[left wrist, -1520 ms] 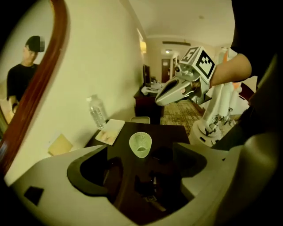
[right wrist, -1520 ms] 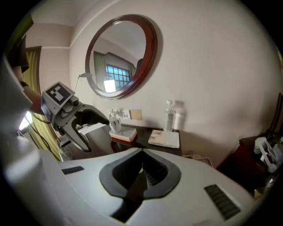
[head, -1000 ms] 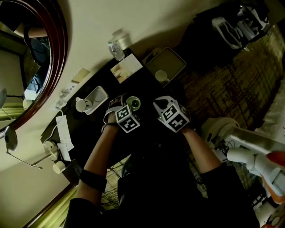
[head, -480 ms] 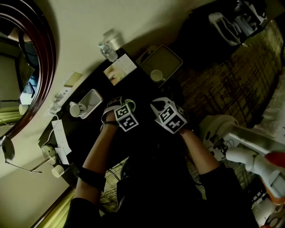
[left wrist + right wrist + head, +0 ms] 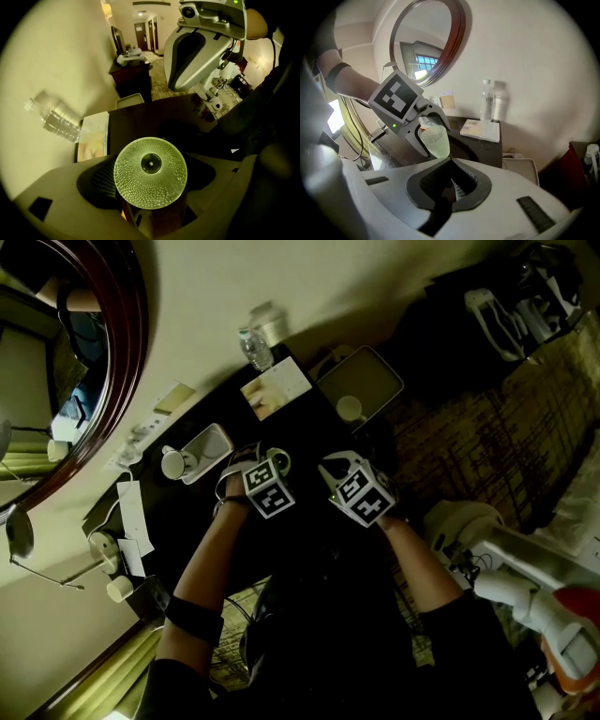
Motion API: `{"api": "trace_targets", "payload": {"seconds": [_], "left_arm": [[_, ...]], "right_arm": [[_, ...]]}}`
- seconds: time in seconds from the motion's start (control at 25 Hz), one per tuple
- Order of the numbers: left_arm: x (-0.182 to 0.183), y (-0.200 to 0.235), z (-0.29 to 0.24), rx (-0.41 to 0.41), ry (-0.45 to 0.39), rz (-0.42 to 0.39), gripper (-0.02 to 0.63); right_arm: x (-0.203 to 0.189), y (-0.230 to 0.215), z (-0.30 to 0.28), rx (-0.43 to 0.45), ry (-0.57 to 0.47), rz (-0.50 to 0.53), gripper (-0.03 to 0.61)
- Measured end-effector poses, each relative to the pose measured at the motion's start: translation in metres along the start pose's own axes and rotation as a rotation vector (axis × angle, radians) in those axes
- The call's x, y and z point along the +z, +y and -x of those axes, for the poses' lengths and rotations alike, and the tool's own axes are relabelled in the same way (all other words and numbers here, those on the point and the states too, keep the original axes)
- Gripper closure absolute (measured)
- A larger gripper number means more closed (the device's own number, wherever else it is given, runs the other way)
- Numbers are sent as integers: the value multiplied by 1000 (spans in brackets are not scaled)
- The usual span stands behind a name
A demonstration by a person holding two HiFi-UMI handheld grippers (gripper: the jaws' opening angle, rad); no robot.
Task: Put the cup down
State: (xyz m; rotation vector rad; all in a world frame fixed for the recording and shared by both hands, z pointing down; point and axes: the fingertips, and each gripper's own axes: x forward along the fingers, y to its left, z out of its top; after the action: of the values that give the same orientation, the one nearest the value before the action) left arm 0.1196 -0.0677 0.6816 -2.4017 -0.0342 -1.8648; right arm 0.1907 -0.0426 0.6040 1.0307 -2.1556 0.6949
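At the table (image 5: 314,432) are two hand-held grippers (image 5: 271,466) (image 5: 332,465), one cup (image 5: 150,172)

left gripper (image 5: 267,468): points steeply down; jaws just been closing, pads on the cup (image 5: 150,172) between them | right gripper (image 5: 451,187): tilted downward; jaws together, nothing between | left forearm (image 5: 211,559), right forearm (image 5: 417,563): stretched forward side by side; grippers near, not touching
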Motion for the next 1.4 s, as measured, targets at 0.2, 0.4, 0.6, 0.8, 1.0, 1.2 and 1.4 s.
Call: {"api": "trace_targets", "payload": {"seconds": [0.2, 0.4, 0.6, 0.8, 1.0, 1.2, 1.4], "left_arm": [[-29, 28, 21, 37, 20, 28, 219], [-58, 60, 45, 73, 39, 60, 219], [-85, 90, 65, 98, 60, 75, 219], [-108, 114, 75, 115, 71, 115, 219], [-123, 121, 72, 103, 71, 161, 219], [-137, 123, 63, 85, 72, 202, 219], [-141, 127, 58, 63, 60, 242, 218]], "right_arm": [[29, 22, -17, 53, -11, 59, 577], [56, 43, -37, 111, -15, 114, 577], [82, 62, -49, 159, -23, 172, 577], [98, 74, -59, 193, -22, 209, 577], [102, 78, -65, 211, -17, 218, 577], [103, 80, -70, 222, -11, 225, 577], [103, 80, -73, 227, -4, 226, 577]]}}
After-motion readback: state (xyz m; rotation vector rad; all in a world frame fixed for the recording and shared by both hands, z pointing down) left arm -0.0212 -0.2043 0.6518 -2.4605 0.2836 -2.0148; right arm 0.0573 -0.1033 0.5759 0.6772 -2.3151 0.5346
